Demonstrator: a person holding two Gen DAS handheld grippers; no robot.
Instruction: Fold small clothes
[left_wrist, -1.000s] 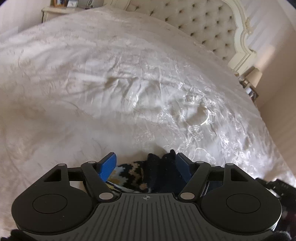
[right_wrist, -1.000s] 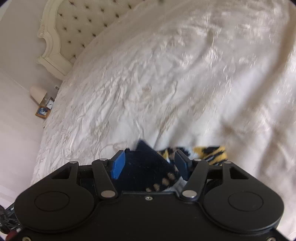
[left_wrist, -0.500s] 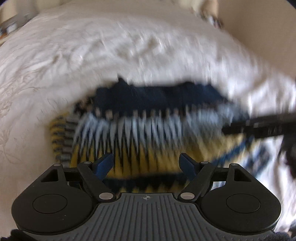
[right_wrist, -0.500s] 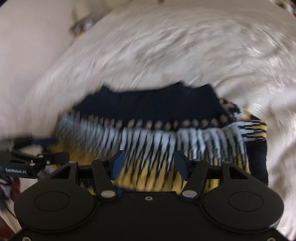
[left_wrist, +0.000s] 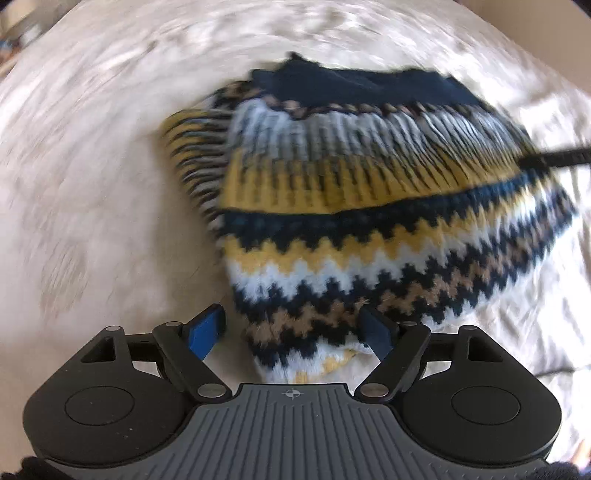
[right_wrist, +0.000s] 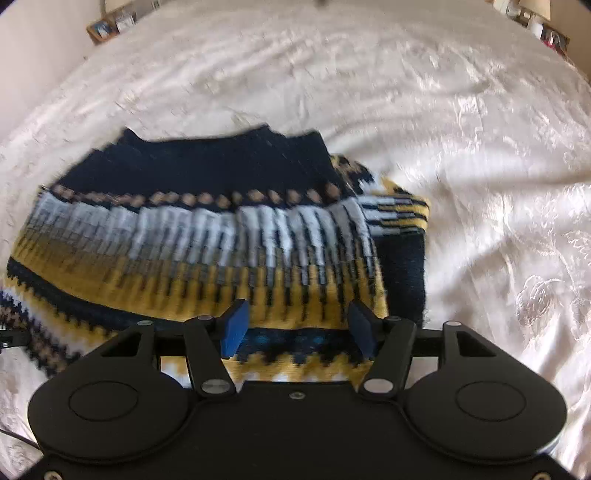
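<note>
A small knitted sweater (left_wrist: 369, 206) in navy, yellow, white and tan zigzag bands lies folded on the white bedspread; it also shows in the right wrist view (right_wrist: 207, 236). My left gripper (left_wrist: 291, 332) is open and empty, just above the sweater's near edge. My right gripper (right_wrist: 295, 328) is open and empty, above the sweater's near right part. A folded sleeve (right_wrist: 399, 221) sticks out on the right side. The right gripper's finger shows as a dark bar at the right edge of the left wrist view (left_wrist: 554, 157).
The white embroidered bedspread (right_wrist: 480, 147) surrounds the sweater on all sides. Small items on a nightstand (right_wrist: 110, 26) sit at the far left, more items at the far right corner (right_wrist: 546, 33).
Both grippers have let go of the sweater, which now lies folded on the bed. Both views swung down from the headboard toward the sweater and pulled back a little.
</note>
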